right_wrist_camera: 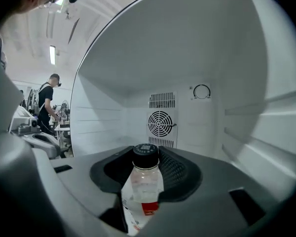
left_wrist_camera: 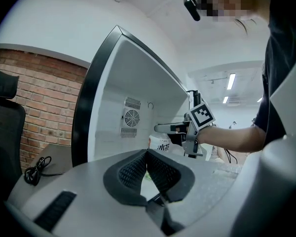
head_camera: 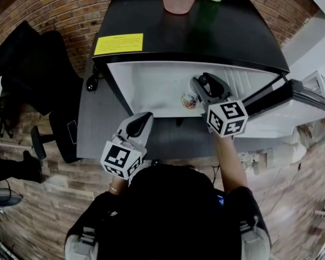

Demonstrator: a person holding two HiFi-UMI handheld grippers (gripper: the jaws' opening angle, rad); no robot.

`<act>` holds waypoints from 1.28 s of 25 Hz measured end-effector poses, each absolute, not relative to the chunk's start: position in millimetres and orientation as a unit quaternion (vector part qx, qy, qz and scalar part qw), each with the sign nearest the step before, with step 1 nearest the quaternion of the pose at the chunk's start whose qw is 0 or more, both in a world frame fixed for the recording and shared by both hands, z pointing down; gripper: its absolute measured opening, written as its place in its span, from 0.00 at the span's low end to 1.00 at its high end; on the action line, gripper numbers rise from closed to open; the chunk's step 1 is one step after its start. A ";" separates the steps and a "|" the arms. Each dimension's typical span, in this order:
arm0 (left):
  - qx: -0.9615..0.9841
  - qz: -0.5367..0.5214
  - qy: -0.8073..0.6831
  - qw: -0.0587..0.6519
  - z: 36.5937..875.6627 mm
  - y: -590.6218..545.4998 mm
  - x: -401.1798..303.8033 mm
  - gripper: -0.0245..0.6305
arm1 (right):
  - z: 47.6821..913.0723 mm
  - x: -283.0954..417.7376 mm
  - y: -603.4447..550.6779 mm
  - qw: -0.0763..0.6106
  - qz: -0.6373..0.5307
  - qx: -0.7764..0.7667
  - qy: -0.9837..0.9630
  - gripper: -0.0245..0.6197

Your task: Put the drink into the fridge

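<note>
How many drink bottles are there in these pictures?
1. The bottle is gripped between the jaws of the right gripper, inside the open fridge. More could be hidden in its door, whose shelves barely show.

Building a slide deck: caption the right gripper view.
Right tool grips a dark-capped drink bottle inside the open white fridge.

A black cap and red-and-white label are shown on the clear drink (right_wrist_camera: 143, 179). The fridge (head_camera: 206, 31) is coloured white inside and black on top, with 1 yellow sticker (head_camera: 118, 44) at upper left.
</note>
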State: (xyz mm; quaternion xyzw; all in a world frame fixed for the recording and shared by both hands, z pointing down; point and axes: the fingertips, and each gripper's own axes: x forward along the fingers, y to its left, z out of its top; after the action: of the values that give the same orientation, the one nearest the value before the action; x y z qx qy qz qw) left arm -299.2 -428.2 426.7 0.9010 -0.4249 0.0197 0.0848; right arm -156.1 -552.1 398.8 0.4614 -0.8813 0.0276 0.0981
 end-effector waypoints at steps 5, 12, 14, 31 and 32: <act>0.901 0.021 -0.423 0.089 428.9 -425.4 -300.7 0.03 | 409.3 -155.9 -567.5 0.112 0.036 0.468 -0.876 0.27; 0.901 0.027 -0.422 0.095 433.2 -422.5 -303.6 0.03 | 413.0 -153.3 -575.2 0.110 0.042 0.471 -0.874 0.27; 0.901 0.028 -0.423 0.096 433.0 -421.4 -305.1 0.03 | 413.5 -152.7 -573.6 0.108 0.041 0.471 -0.874 0.27; 0.904 0.025 -0.416 0.093 433.9 -405.7 -308.2 0.03 | 387.1 -144.0 -533.7 0.050 0.009 0.497 -0.866 0.34; 0.904 0.025 -0.416 0.094 434.2 -404.7 -307.6 0.03 | 386.0 -143.5 -526.2 0.043 0.009 0.495 -0.868 0.33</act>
State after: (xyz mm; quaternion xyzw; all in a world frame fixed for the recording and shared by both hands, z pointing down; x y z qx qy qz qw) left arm -307.6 -404.7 434.2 0.9043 -0.4156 0.0249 0.0937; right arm -143.5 -526.2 386.0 0.4950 -0.8678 0.0093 0.0428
